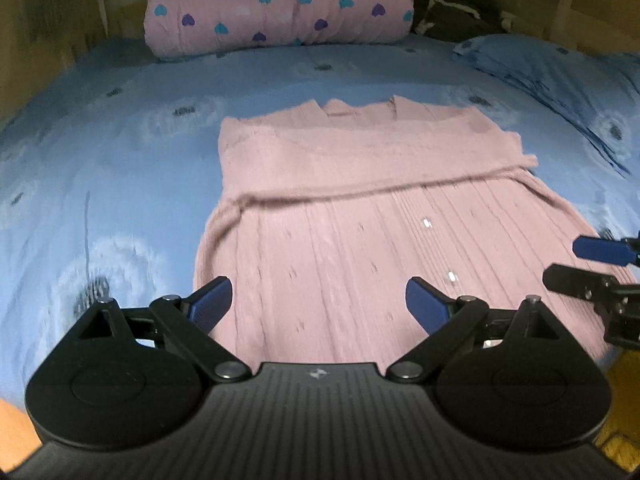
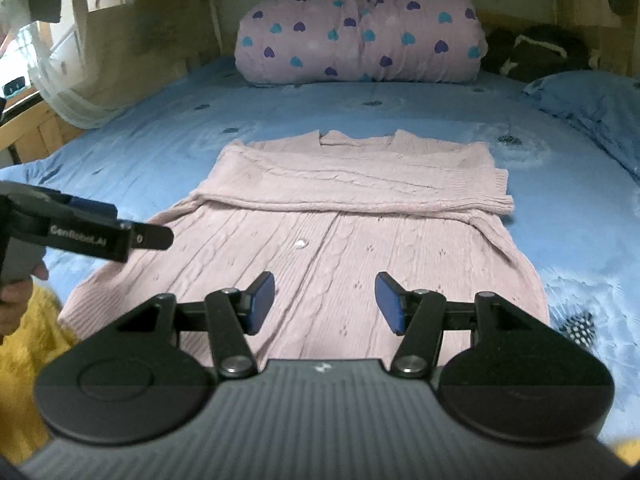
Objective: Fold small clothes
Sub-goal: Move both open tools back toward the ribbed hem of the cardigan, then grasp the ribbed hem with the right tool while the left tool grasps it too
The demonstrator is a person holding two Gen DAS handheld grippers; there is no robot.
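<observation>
A pink sweater [image 2: 312, 240] lies flat on the bed [image 2: 160, 132], sleeves folded across. Over its hem, the left tool [image 1: 319, 304] and right tool [image 2: 325, 300] gape, grasping nothing.

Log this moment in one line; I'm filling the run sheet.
sweater: sleeves folded across, flat on bed | left gripper: open, empty | right gripper: open, empty

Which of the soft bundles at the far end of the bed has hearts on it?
The big pink rolled quilt against the far wall: it is dotted with purple and teal hearts. The blue pillow on the right matches the bed sheet instead, and the dark heap behind it is plain.
</observation>
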